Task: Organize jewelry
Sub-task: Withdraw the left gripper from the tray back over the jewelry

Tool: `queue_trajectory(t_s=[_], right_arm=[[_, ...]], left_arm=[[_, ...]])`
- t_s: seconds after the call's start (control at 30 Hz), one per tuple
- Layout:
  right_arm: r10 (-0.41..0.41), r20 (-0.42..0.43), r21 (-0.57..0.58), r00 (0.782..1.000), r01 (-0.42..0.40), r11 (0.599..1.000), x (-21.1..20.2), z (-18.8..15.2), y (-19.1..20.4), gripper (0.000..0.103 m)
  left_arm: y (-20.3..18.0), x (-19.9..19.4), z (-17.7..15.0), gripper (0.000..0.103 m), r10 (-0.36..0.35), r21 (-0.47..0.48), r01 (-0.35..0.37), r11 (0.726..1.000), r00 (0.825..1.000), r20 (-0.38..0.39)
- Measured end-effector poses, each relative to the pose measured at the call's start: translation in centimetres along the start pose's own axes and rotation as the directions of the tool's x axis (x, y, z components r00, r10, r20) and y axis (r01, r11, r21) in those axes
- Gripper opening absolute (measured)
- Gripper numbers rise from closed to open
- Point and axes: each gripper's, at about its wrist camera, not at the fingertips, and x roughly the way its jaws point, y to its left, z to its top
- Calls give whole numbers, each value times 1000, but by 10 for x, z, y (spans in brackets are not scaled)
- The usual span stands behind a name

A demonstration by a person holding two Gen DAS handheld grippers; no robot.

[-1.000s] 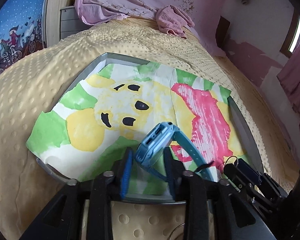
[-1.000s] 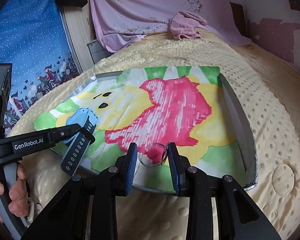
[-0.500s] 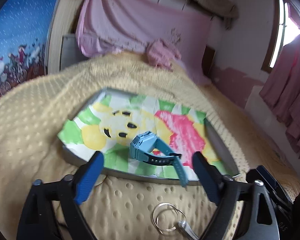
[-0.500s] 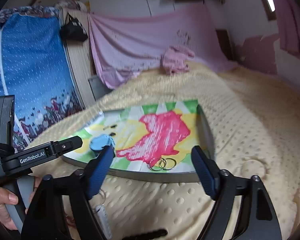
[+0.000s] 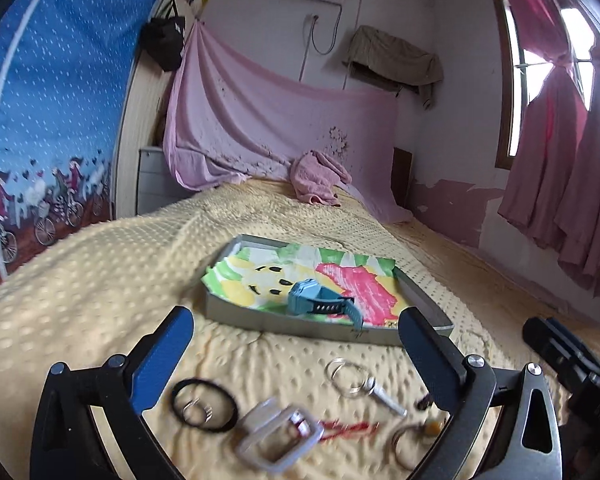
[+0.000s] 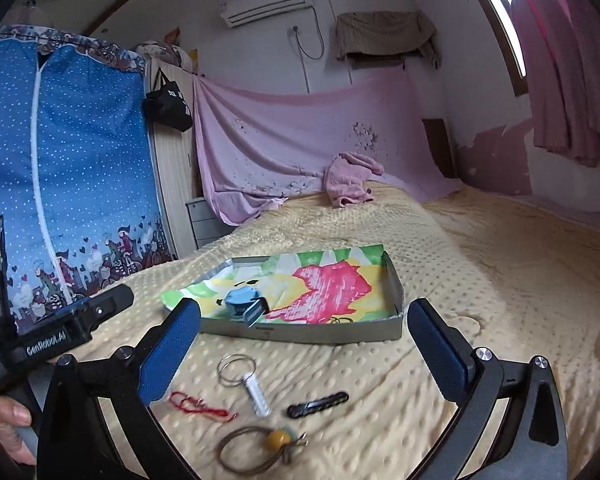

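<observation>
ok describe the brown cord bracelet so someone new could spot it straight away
On the yellow dotted blanket, look at the loose bits lying nearer than the grey tray with the painted paper. The bracelet is the nearest piece, just this side of the white tube on a key ring and the red string. It is the only brown loop, with one round amber bead.

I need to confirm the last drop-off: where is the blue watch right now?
The blue watch lies inside the grey tray, on the painted paper liner near the tray's front wall, its strap draped over that wall. Neither gripper touches it.
</observation>
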Motion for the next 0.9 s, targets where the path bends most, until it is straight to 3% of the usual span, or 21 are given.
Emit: queue_trajectory(t_s=[0.43, 0.73, 0.9], right_arm=[[-11, 1, -26, 1000, 11, 1000, -70, -22, 23, 102], [-19, -30, -58, 999, 17, 998, -84, -43, 37, 102], [-32, -56, -64, 998, 28, 998, -82, -50, 38, 102]], left_arm=[[19, -71, -30, 103, 19, 26, -20, 999, 999, 27], [29, -94, -50, 103, 37, 65, -38, 997, 999, 20], [34, -94, -58, 103, 26, 71, -24, 997, 999, -22]])
